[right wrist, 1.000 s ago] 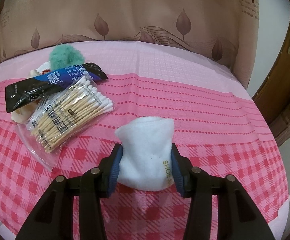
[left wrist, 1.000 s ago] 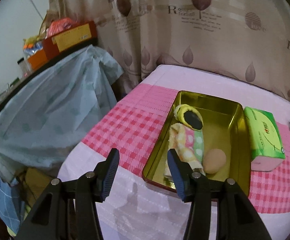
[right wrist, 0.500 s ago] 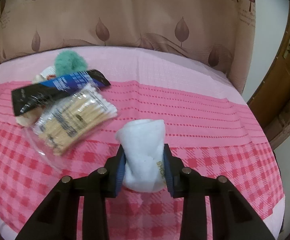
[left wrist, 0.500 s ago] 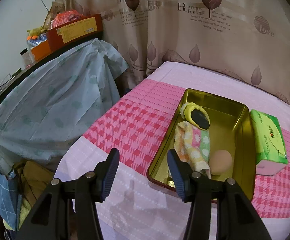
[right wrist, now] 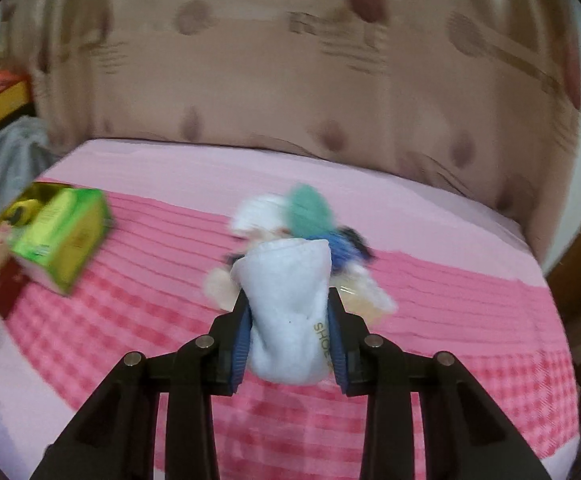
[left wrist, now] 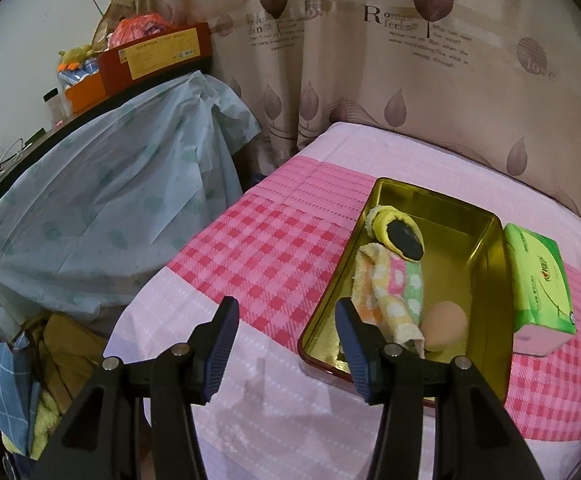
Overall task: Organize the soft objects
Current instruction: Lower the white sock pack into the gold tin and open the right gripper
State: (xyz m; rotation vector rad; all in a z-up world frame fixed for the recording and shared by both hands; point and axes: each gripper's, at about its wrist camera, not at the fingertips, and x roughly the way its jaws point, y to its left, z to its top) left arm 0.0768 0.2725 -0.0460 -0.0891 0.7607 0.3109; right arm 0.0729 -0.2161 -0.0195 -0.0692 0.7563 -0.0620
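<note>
White sock (right wrist: 288, 312) reads "SHOE" (curtain (left wrist: 410, 60): "love").

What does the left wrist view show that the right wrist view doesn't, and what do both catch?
Left wrist only: the open, empty left gripper, the peach sponge in the gold tin, and the covered furniture at left.
Right wrist only: the right gripper, its fingers shut on the white sock, and the green pom-pom in the blurred pile behind.
Both: the green tissue pack, the gold tin with the yellow-black item, the pink checked cloth and the curtain.
</note>
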